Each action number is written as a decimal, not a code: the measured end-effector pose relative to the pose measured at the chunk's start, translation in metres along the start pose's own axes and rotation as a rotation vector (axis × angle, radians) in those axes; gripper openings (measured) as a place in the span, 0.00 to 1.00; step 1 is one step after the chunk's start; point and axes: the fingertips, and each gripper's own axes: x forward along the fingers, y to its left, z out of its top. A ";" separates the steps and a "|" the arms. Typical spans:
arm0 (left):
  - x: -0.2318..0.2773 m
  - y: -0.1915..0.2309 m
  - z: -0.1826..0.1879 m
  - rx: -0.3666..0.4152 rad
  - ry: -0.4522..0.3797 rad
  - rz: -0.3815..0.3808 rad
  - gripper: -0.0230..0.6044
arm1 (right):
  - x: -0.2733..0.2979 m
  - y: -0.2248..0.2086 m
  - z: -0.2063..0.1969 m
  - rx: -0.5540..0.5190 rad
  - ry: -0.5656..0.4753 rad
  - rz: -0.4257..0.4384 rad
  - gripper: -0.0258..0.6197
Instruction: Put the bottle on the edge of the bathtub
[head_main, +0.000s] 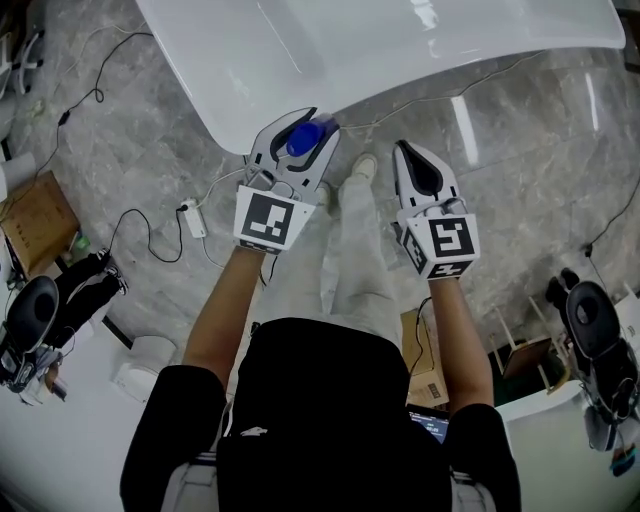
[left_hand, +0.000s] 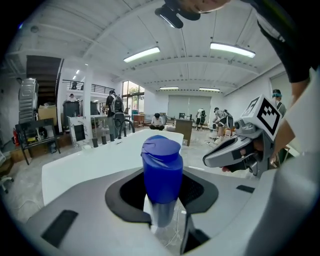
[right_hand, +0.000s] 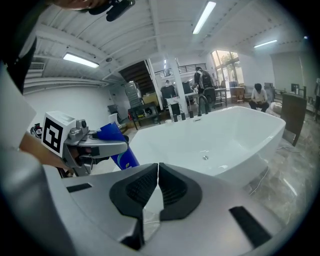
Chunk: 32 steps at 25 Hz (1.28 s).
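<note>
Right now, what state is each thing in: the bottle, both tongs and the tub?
Blue plastic bottle: cap on, clamped in the left tongs, not yet on the tub's edge.
Left tongs: shut on the bottle.
Right tongs: shut, nothing between them.
White bathtub: empty, no water in view.

Marble floor (head_main: 520, 200) bears a white bathtub (head_main: 400, 45) and a power strip (head_main: 194, 219).
</note>
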 end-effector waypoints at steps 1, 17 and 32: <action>0.004 0.002 -0.004 0.011 0.000 0.005 0.29 | 0.003 0.001 -0.004 0.001 0.009 0.007 0.08; 0.041 0.015 -0.053 0.024 -0.007 0.078 0.29 | 0.035 0.013 -0.052 0.003 0.078 0.089 0.08; 0.067 0.015 -0.081 0.021 -0.005 0.087 0.29 | 0.047 0.002 -0.078 0.015 0.109 0.094 0.08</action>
